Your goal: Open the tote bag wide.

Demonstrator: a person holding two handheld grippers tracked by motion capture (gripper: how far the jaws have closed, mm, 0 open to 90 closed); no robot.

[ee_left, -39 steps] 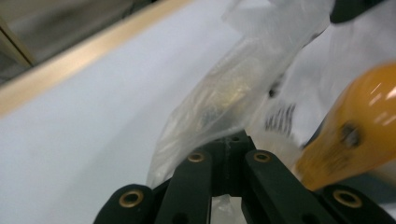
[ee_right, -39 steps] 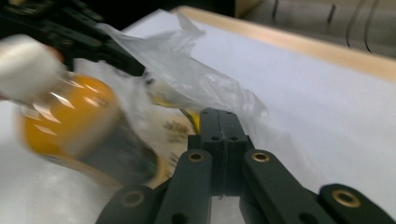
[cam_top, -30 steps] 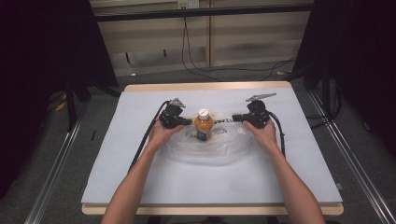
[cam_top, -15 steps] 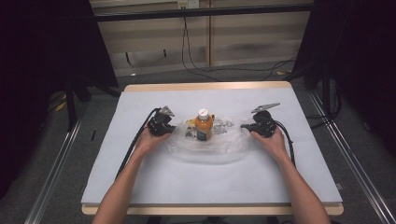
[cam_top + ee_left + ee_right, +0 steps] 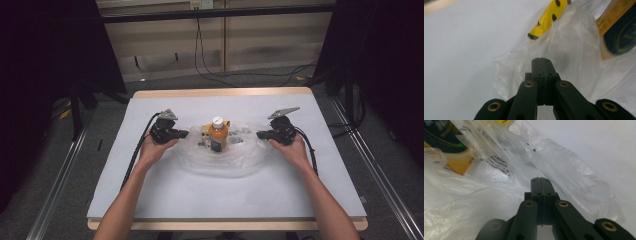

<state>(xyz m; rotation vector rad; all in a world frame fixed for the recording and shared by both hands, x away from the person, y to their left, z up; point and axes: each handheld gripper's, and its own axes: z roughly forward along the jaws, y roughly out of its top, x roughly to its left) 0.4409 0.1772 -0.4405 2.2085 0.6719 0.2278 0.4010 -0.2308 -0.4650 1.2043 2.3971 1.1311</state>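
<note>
While you hold a tool in each hand, keep both low and level with the bottle [image 5: 218, 135], which stands upright in the middle of the clear plastic bag [image 5: 227, 160] on the white table [image 5: 210, 195]. Your left gripper [image 5: 183, 134] sits just left of the bottle and your right gripper [image 5: 261, 134] just right of it. Both have their jaws pressed tight together. Each touches the edge of the bag, but you cannot tell if any plastic is pinched between the jaws.

My guess is you are pulling the bag wide around the bottle. Pull both sides evenly and slowly, so the bottle does not tip. Behind the bottle lies a yellow thing with black dots [image 5: 547, 17], partly under the plastic. Mind it does not snag.
</note>
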